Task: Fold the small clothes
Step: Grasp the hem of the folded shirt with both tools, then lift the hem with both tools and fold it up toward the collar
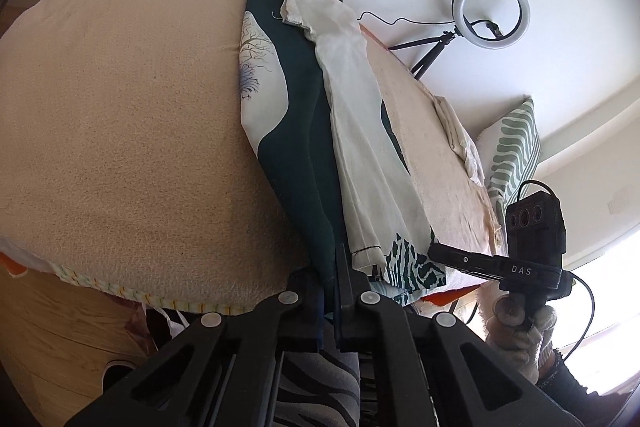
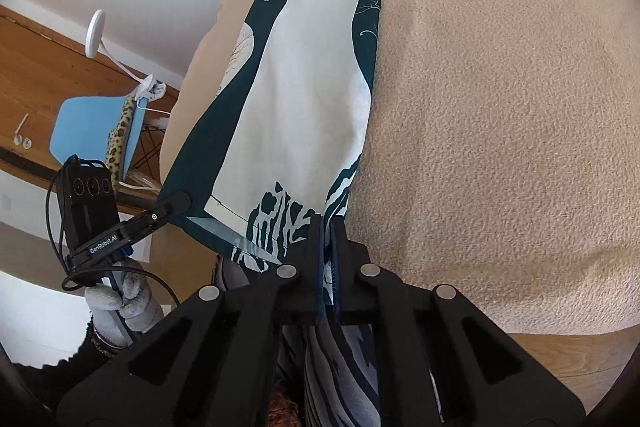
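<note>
Printed garment gripped at its near hem
The dark-green-and-white garment (image 1: 296, 131) is pinched by the closed left gripper (image 1: 335, 259) and closed right gripper (image 2: 326, 227), stretched ahead over the beige towel (image 2: 500, 107).

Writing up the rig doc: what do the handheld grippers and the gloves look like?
Both grippers are matte black with round silver pivot caps. The left gripper reads "GenRobot.AI", the right gripper "DAS"; each carries a black three-lens camera box and a black cable. Grey knit gloves, dark cuffs.
</note>
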Demonstrator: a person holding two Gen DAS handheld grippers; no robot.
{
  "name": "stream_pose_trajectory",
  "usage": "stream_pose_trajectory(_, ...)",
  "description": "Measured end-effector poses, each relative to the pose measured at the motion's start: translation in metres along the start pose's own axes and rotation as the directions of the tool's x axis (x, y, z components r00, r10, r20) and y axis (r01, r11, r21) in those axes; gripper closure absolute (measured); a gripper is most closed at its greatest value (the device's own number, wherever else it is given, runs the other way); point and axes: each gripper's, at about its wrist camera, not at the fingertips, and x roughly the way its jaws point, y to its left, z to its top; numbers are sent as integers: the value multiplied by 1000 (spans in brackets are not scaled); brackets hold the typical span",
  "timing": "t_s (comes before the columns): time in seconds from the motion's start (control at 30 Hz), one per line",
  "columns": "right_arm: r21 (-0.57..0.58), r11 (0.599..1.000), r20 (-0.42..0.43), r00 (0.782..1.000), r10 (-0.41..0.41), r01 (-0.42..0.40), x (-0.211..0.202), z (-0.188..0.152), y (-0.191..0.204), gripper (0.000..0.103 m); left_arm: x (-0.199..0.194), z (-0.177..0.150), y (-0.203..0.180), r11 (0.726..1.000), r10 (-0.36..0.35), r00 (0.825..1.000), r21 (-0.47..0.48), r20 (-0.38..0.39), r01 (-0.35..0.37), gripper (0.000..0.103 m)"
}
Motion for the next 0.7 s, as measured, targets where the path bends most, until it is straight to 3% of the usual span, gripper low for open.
stream_pose_trajectory(0.1,81,992,43,995,94,-97,-9,11,-10,99,-5,10,-3,1000,-6,1000,11,14,5,103)
stream_pose_trajectory(0.3,93,988,107,988,112,-122,-20,41,-11,99,-9,41,-7,999,-19,998,34,55,17,103)
stream_pose_trajectory(0.7,22,999,170,985,42,-46,-14,140,7,99,14,130,-8,997,9,993,74,117,-18,103)
